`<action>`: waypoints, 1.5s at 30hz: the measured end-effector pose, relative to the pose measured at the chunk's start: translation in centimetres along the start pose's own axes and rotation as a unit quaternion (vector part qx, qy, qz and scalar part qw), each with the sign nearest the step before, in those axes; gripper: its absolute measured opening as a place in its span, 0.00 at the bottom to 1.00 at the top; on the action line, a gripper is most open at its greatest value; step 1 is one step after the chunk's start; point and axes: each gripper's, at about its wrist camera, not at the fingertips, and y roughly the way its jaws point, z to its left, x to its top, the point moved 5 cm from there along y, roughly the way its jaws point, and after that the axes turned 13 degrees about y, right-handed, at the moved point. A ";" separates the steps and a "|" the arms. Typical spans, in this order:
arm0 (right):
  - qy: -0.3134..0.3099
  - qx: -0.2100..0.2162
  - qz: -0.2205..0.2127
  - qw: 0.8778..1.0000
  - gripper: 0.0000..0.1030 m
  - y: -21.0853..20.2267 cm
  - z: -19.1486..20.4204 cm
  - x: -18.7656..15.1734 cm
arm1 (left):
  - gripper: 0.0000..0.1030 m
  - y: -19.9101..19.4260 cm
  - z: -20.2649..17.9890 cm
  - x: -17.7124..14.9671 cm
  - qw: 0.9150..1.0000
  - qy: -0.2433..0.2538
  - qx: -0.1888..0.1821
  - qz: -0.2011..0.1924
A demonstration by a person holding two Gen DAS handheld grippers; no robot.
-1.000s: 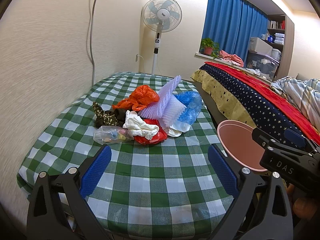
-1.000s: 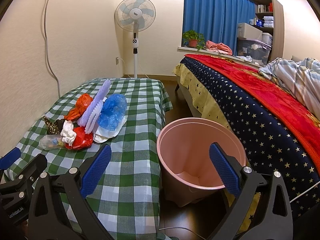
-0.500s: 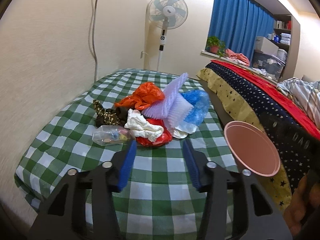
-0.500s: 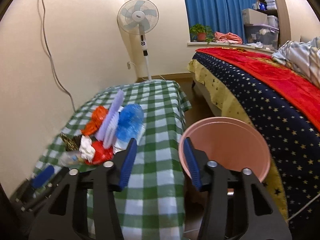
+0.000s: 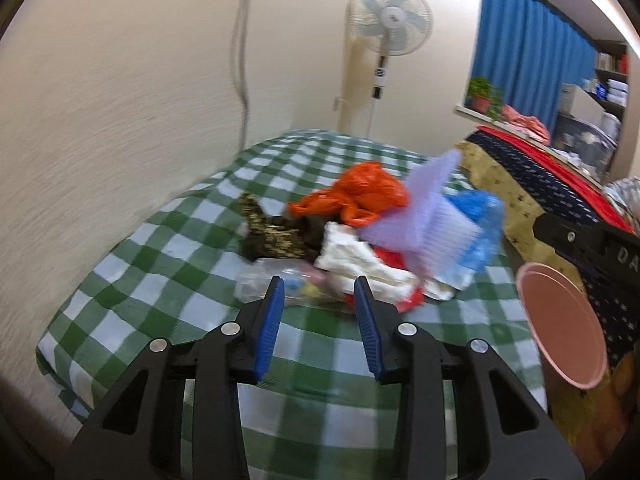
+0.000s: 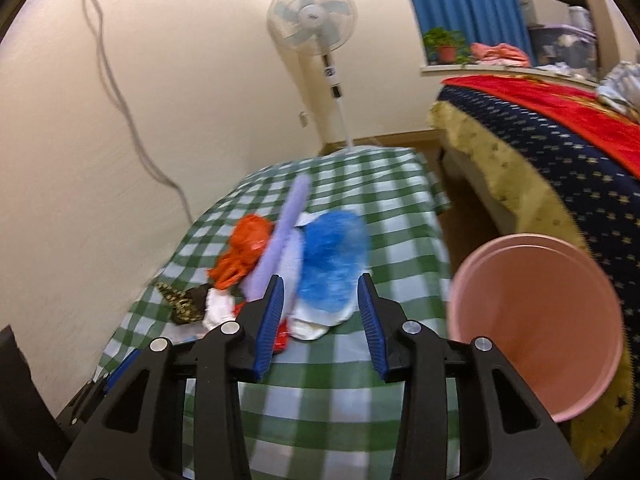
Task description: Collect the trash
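A pile of trash lies on the green checked table point(image 5: 160, 280): an orange bag point(image 5: 356, 192), a purple foam sheet point(image 5: 428, 208), a blue bag point(image 5: 480, 232), white crumpled paper point(image 5: 356, 260), a clear bag point(image 5: 276, 280), a dark patterned wrapper point(image 5: 268, 236). My left gripper point(image 5: 318, 300) is open, narrowed, empty, just short of the clear bag. My right gripper point(image 6: 320, 300) is open, narrowed, empty, in front of the blue bag point(image 6: 332, 264). The pink bin point(image 6: 536, 320) stands right of the table and also shows in the left wrist view point(image 5: 560, 320).
A wall runs along the table's left side with a hanging cable point(image 6: 120, 96). A standing fan point(image 5: 388, 24) is behind the table. A bed with a starred blanket point(image 6: 560, 152) lies to the right, past the bin. The right gripper's body point(image 5: 592, 244) shows at the left view's right edge.
Both grippers have narrowed from wide open to a smaller gap. Both have moved forward and up toward the trash pile, which now looks larger.
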 end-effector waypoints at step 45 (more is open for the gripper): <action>-0.047 0.054 0.079 0.994 0.02 2.4 5.1 -3.5 | 0.01 1.0 3.3 0.4 0.997 -0.066 -0.036 0.020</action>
